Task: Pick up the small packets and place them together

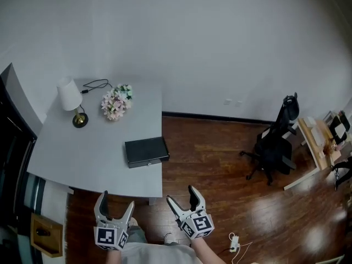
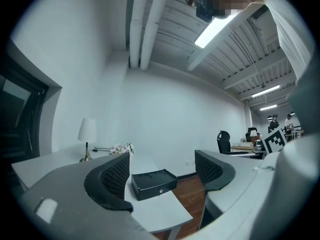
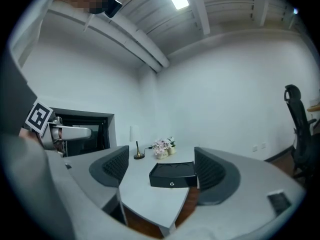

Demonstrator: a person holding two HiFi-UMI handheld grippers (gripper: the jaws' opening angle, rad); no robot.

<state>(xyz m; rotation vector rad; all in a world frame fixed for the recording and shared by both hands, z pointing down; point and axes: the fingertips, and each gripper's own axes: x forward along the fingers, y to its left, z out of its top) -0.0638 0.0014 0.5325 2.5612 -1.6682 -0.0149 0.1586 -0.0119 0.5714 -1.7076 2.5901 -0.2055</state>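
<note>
The small packets cannot be made out in any view. A flat black box [image 1: 146, 152] lies at the near right edge of a grey surface [image 1: 82, 158], its top shallowly recessed and a small pale mark on its front face. Short of the box, off the surface's near edge and above the wood floor [image 1: 220, 164], a person holds the left tool [image 1: 117, 201] and the right tool [image 1: 181, 196] side by side. Both point toward the box, jaws apart, nothing between the pads; in each gripper view the box shows in the gap, well beyond the tips. Behind the box, toward the white wall, a bunch of pale artificial flowers [image 1: 116, 102] stands in a small pot, with a white-shaded lamp [image 1: 71, 100] on a brass base to its left and a black cable [image 1: 96, 84] looping between them. Far to the right of the box, a black office chair [image 1: 278, 142] stands on the floor beside a light wooden desk [image 1: 319, 142].
</note>
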